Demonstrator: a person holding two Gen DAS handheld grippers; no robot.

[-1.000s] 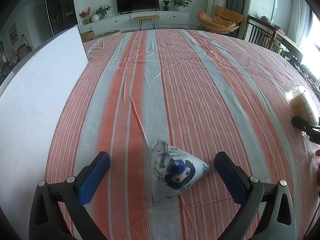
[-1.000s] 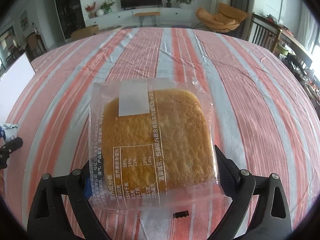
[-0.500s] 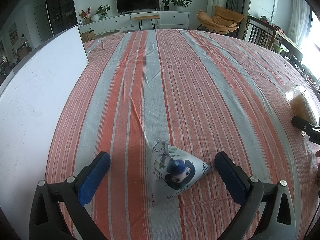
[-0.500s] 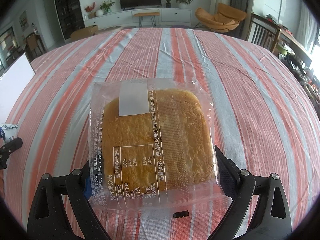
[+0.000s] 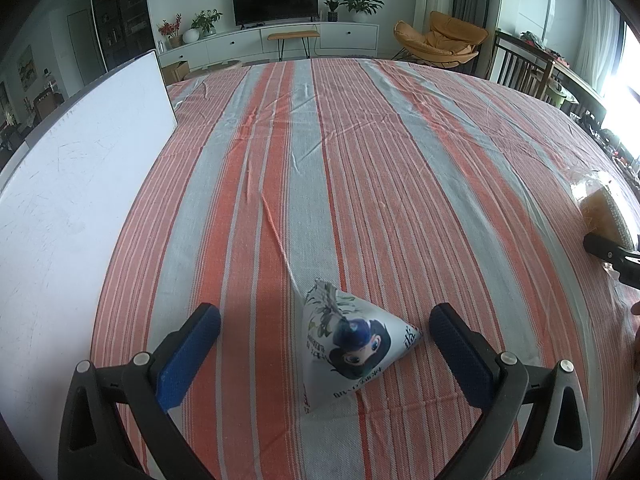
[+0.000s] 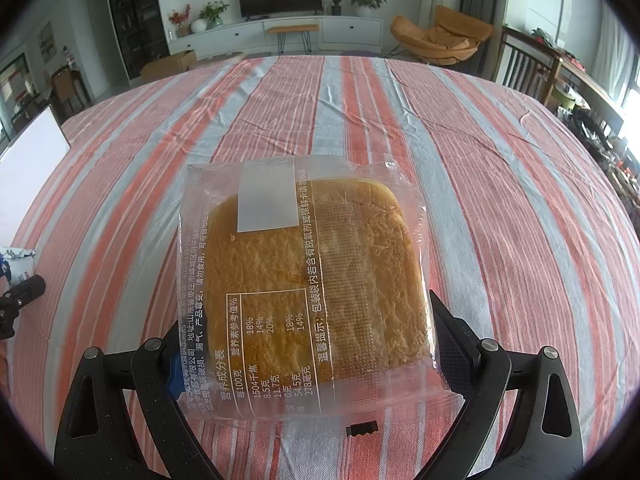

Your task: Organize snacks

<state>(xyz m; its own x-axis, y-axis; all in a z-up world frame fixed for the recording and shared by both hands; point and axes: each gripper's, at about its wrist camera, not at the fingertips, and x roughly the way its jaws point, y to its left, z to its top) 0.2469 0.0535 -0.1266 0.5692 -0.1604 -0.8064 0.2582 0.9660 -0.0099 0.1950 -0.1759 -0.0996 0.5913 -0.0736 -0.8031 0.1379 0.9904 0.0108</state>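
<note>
While the left gripper (image 5: 325, 344) stands with its blue pads spread wide on either side of the pyramid-shaped snack pouch (image 5: 352, 344), touching neither face of it, the right gripper (image 6: 306, 344) has its jaws set against the two side edges of the clear-wrapped cake (image 6: 304, 280); whether they truly pinch the wrapper or only bracket it, I cannot tell. The pouch sits on the striped cloth of the table (image 5: 360, 160), to the right of the white board (image 5: 72, 200) that lies along the table's left edge. The cake is further right of the board, well apart from the pouch, and appears in the left view only as a sliver (image 5: 606, 212) at the far right.

The step in hand looks like the pick-up: both snacks are lined up, neither yet moved to a gathering place. Next, the left gripper needs to close on the pouch low enough to catch its body, since the sloped faces could let it squirt upward. The soft cake wants a gentle squeeze. Where the snacks are meant to go is not visible.
</note>
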